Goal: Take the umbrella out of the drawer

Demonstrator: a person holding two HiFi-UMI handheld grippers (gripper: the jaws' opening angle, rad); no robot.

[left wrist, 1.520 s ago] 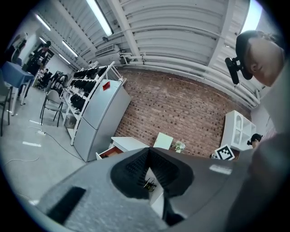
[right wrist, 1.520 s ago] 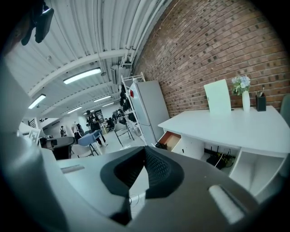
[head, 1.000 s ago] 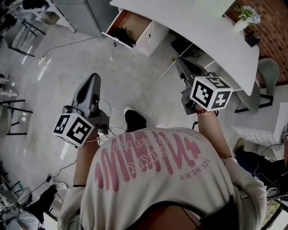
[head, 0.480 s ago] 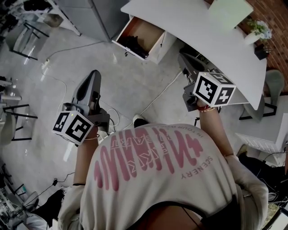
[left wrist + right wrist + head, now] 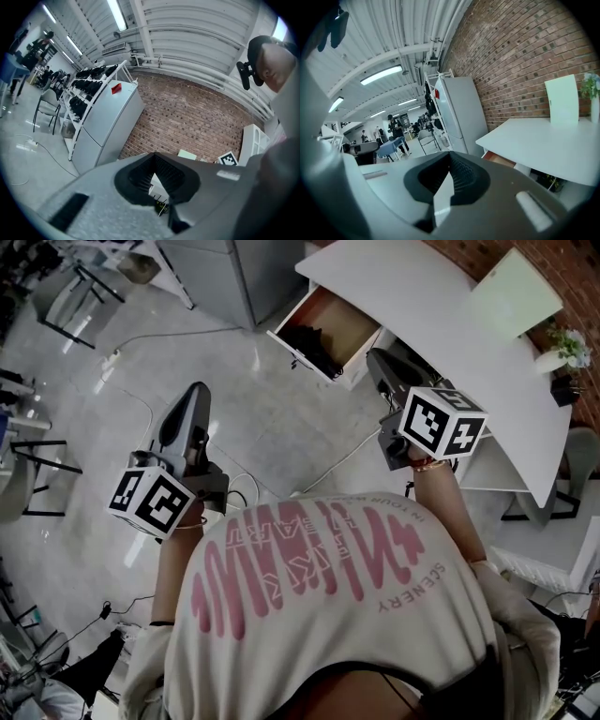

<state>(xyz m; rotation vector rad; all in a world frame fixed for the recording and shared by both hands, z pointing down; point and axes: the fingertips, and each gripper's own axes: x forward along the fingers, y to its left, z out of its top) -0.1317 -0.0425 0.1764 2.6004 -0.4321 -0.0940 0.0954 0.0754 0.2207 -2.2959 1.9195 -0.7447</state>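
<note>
The left gripper [image 5: 194,399] is held out over the floor, below and well to the left of the drawer [image 5: 342,315]. Its own view shows the jaws clenched together with nothing between them. The drawer stands pulled open from under the white desk [image 5: 422,306], its brown inside showing, and a dark bundle [image 5: 311,341] lies in it toward the front. That bundle is most likely the umbrella, though its shape is too small to make out. Over the last second the drawer has slid from the upper edge of the head view down toward the grippers, and the grey cabinet [image 5: 220,273] to the drawer's left has drawn nearer with it. The person has evidently been walking up to the desk, carrying both grippers along. The right gripper [image 5: 378,360] now sits just to the right of the drawer, its tip close to the drawer's right side but not touching it. Its jaws are also shut tight and empty. A cable [image 5: 342,448] trails across the floor below the drawer. The approach looks nearly done, but the umbrella is untouched. One gripper's jaws must spread before reaching in, and the right one seems better placed for that.
</note>
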